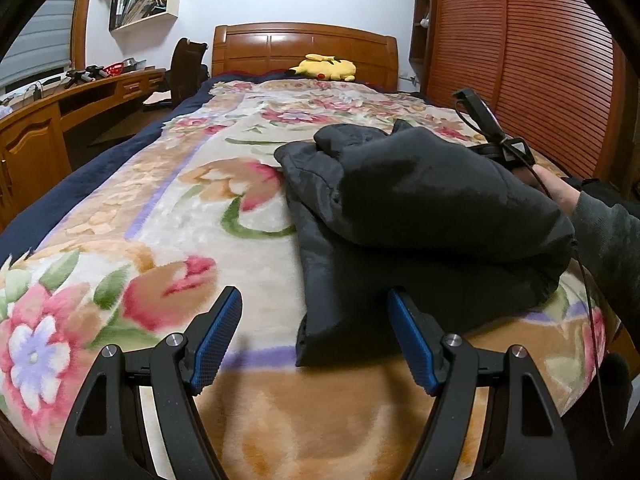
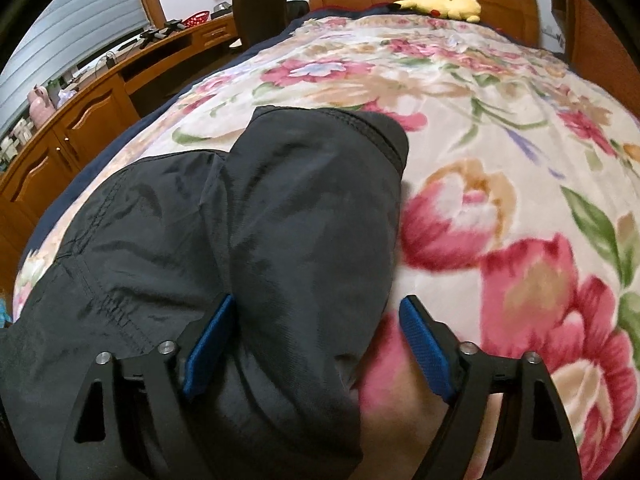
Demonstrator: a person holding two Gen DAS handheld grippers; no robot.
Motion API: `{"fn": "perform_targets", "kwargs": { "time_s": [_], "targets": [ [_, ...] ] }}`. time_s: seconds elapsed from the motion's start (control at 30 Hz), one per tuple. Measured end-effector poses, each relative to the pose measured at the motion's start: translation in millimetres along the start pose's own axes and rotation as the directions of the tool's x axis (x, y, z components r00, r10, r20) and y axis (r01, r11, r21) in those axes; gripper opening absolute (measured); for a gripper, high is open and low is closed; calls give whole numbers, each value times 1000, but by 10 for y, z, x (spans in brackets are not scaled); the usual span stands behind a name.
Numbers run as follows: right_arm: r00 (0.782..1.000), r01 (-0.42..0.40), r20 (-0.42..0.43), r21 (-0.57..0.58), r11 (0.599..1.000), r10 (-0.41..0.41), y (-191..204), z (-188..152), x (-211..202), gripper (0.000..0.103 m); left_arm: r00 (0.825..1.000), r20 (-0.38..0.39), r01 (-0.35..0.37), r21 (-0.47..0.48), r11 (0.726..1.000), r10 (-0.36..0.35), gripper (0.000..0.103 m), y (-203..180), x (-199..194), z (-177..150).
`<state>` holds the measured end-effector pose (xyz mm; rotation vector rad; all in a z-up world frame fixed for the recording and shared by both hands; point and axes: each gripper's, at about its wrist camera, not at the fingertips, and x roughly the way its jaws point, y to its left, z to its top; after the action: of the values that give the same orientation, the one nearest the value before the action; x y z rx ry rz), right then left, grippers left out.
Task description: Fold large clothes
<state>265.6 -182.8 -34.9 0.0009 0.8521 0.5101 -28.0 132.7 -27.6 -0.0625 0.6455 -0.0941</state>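
The dark jacket (image 1: 420, 216) lies bundled near the foot edge of the bed (image 1: 168, 208), toward its right side, a sleeve already laid over the body, so the fold looks partly made. The left gripper (image 1: 314, 334) hangs just short of the jacket's near corner, jaws wide and empty, probably lining up for the hem. The right gripper (image 2: 316, 336) has its jaws wide too, straddling a puffed fold without pinching it, perhaps pressing it flat. A yellow plush toy (image 1: 326, 67) sits far off by the headboard (image 1: 280, 46); nothing on the flowered blanket (image 2: 500, 128) blocks the work.
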Motion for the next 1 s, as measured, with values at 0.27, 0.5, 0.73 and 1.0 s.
{"fn": "perform_targets", "kwargs": {
  "time_s": [0.27, 0.5, 0.73, 1.0],
  "targets": [
    [1000, 13, -4, -26, 1000, -13, 54, 10, 7, 68, 999, -11, 40, -24, 999, -41, 73, 28, 50, -2],
    [999, 38, 11, -52, 998, -37, 111, -1, -37, 56, 991, -44, 128, -29, 991, -129, 29, -27, 104, -5],
    [990, 111, 96, -124, 986, -100, 262, -32, -257, 29, 990, -5, 139, -4, 990, -139, 10, -74, -13, 72],
    [978, 159, 164, -170, 973, -131, 540, -59, -421, 26, 997, 20, 72, 89, 993, -74, 10, 10, -232, 189]
  ]
}}
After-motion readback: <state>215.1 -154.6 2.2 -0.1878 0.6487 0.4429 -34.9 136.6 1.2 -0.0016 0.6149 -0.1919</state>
